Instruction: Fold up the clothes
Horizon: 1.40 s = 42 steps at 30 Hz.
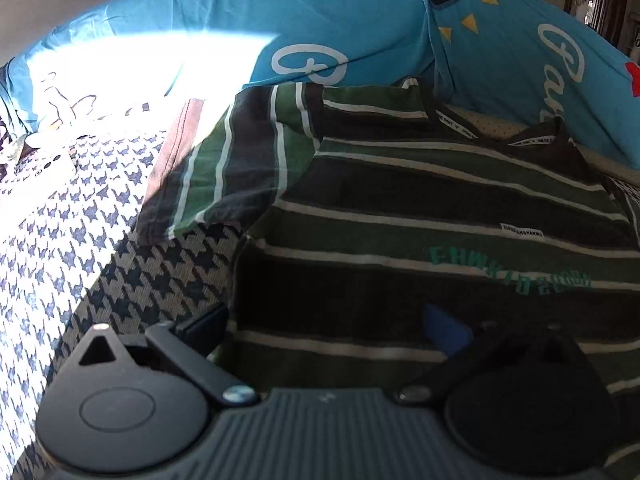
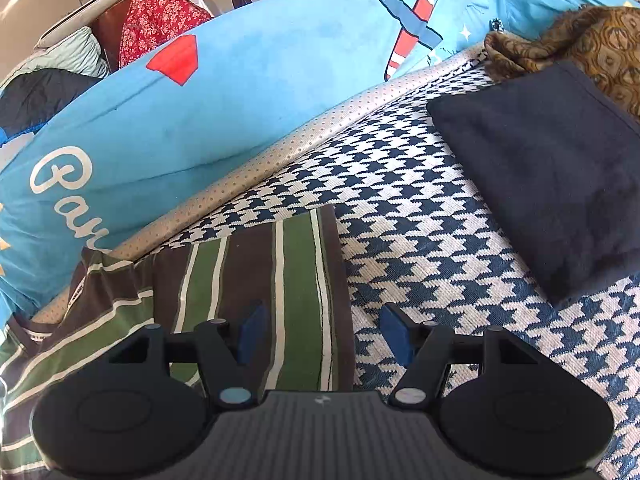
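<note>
Soft, floppy striped shirt (image 1: 400,200) to fold.
We grab its sleeve (image 2: 256,264) edge, lower middle; both hand-held grippers, left (image 1: 332,320) and right (image 2: 324,334), are spread.

A houndstooth mat (image 2: 420,208) covers the surface, with a hard sunlight patch (image 1: 120,68) across it. Behind the mat lies a blue printed cushion (image 2: 248,92); beyond that, possibly a wooden chair (image 2: 110,36) under red floral cloth (image 2: 156,20).

One striped shirt (image 1: 420,208), one folded navy garment (image 2: 552,184), one brown patterned cloth (image 2: 592,44), two claws.
</note>
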Each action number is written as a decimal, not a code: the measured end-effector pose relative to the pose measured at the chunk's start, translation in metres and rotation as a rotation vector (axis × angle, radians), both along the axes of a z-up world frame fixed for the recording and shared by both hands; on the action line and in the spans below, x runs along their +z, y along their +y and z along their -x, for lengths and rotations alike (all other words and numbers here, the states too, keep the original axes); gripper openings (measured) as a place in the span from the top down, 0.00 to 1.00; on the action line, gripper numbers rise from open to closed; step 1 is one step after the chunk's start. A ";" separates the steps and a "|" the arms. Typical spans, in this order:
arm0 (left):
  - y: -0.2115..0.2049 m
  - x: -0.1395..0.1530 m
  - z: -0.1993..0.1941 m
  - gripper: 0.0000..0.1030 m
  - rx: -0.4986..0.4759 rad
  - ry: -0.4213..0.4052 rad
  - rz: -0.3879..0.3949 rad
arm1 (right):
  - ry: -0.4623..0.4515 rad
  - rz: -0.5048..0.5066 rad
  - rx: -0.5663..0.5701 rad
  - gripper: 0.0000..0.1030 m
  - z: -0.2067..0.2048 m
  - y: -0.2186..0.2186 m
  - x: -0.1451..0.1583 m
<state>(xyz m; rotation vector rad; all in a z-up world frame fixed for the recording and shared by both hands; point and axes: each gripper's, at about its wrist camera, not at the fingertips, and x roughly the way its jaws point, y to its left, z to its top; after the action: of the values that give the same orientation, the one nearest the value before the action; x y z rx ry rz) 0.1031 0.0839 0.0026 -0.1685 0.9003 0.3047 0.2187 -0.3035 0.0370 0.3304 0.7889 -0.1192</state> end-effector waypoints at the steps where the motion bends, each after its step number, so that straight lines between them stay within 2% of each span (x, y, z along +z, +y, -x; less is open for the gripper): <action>1: -0.001 0.000 0.000 0.00 0.002 0.000 0.004 | -0.006 0.021 0.008 0.44 -0.001 0.004 -0.001; 3: 0.000 0.001 0.001 0.00 0.002 0.000 0.007 | -0.015 0.072 0.027 0.56 -0.004 0.013 -0.004; 7: -0.002 0.000 0.000 0.00 0.001 0.002 -0.004 | -0.040 0.146 0.040 0.69 -0.008 0.026 -0.008; 10: -0.003 -0.001 -0.001 0.00 0.000 0.002 -0.016 | -0.054 0.181 0.056 0.87 -0.011 0.032 -0.009; 12: -0.002 -0.001 -0.001 0.00 0.000 0.003 -0.016 | -0.062 0.197 0.066 0.92 -0.012 0.036 -0.009; 20: -0.008 0.000 0.000 0.00 -0.018 0.012 -0.013 | -0.134 0.230 -0.046 0.95 -0.009 0.027 0.009; 22: -0.014 0.000 0.000 0.00 -0.035 0.017 -0.027 | -0.131 0.213 -0.076 0.95 -0.010 0.019 0.012; 27: -0.022 0.003 0.003 0.00 -0.064 0.023 -0.035 | -0.065 0.213 -0.065 0.95 -0.016 0.019 0.002; 31: -0.029 0.005 0.006 0.00 -0.090 0.025 -0.050 | -0.116 0.189 -0.105 0.92 -0.010 0.010 0.017; 33: -0.032 0.006 0.008 0.00 -0.100 0.026 -0.052 | -0.113 0.156 -0.081 0.86 -0.007 0.008 0.023; 38: -0.036 0.010 0.013 0.00 -0.124 0.025 -0.038 | -0.063 0.066 0.000 0.84 0.003 0.009 0.026; 42: -0.038 0.009 0.018 0.00 -0.137 0.031 -0.065 | -0.034 0.011 0.051 0.76 0.023 0.014 0.027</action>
<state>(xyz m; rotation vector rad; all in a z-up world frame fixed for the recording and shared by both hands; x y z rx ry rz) 0.0848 0.0455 0.0120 -0.0424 0.9269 0.2095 0.1960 -0.2899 0.0644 0.3010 0.7623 -0.0698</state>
